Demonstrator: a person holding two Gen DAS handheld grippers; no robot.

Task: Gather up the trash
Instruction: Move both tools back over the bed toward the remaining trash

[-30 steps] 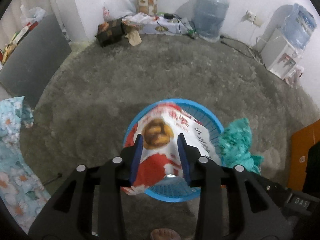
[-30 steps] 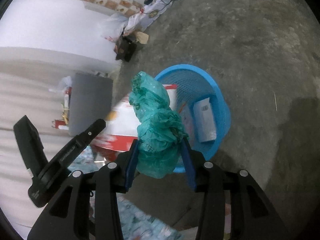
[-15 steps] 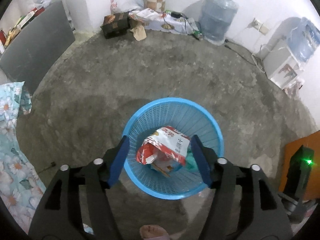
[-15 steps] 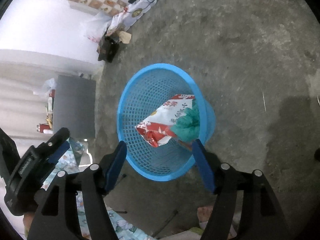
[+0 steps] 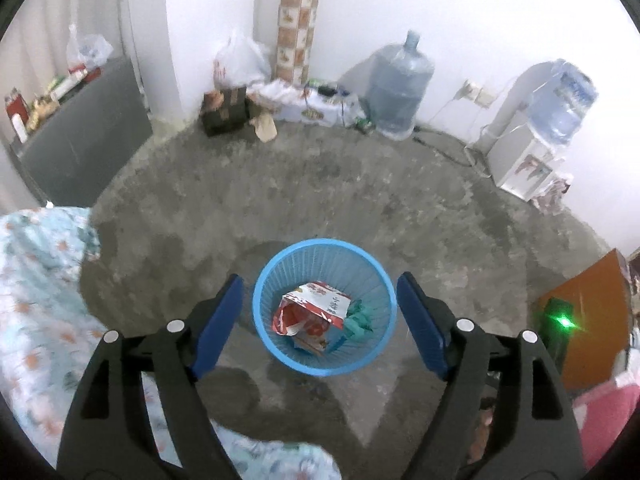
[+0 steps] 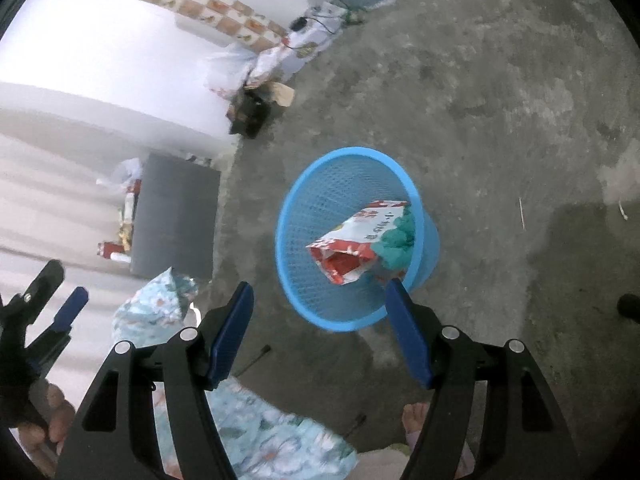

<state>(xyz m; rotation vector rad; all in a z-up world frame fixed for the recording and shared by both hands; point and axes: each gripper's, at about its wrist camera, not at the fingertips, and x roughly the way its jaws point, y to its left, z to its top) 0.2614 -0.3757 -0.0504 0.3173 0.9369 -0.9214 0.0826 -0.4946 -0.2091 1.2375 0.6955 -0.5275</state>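
A blue mesh waste basket point(image 5: 276, 344) stands on the concrete floor; it also shows in the right wrist view point(image 6: 304, 208). Inside it lie a red and white snack bag point(image 5: 316, 308), also in the right wrist view point(image 6: 356, 240), and a crumpled teal plastic bag point(image 5: 360, 320), also in the right wrist view point(image 6: 398, 236). My left gripper point(image 5: 320, 324) is open and empty, well above the basket. My right gripper point(image 6: 320, 336) is open and empty, above the basket's near rim. The left gripper point(image 6: 48, 312) also appears at the left edge of the right wrist view.
A floral cloth point(image 5: 36, 300) lies at the left. A water jug point(image 5: 400, 88), a dispenser point(image 5: 532, 152), a dark box point(image 5: 224, 112) and bags stand along the far wall. A grey cabinet point(image 5: 84, 136) is at far left. An orange board point(image 5: 592, 312) is at right.
Both grippers opened and let go: the snack bag and the teal bag dropped into the basket. Both grippers then rose away from it.
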